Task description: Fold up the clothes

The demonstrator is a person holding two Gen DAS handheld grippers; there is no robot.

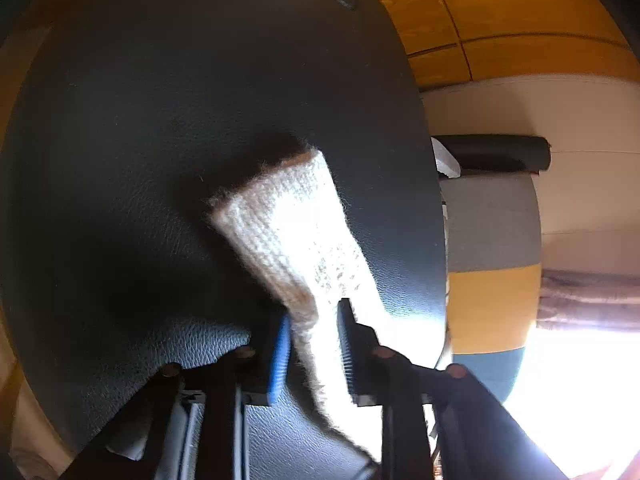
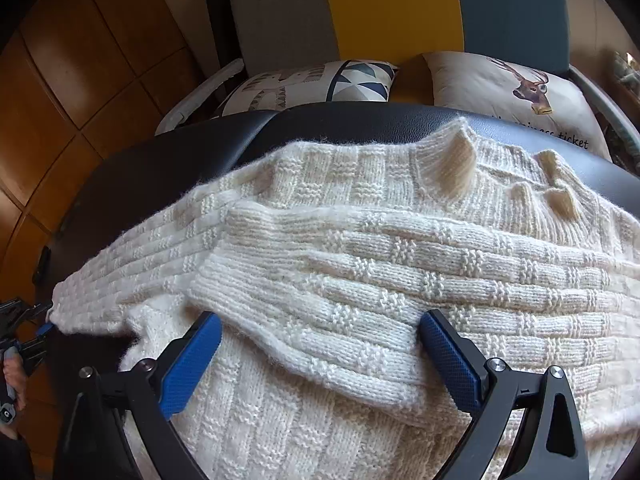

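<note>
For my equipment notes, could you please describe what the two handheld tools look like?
The right tool has black angular arms with silver bolts and textured blue pads. The left tool has the same black frame, with one blue ribbed pad and one that looks dark.

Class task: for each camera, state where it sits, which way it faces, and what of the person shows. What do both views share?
Left wrist: rides the left claw, looking down its fingers at a sleeve of the cream knitted sweater pinched there, above the black padded table; no body shows.
Right wrist: rides the open right claw, looking down over the sweater towards the grey, yellow and blue sofa; a hand shows at left.
Shared: sweater, table, sofa.
</note>
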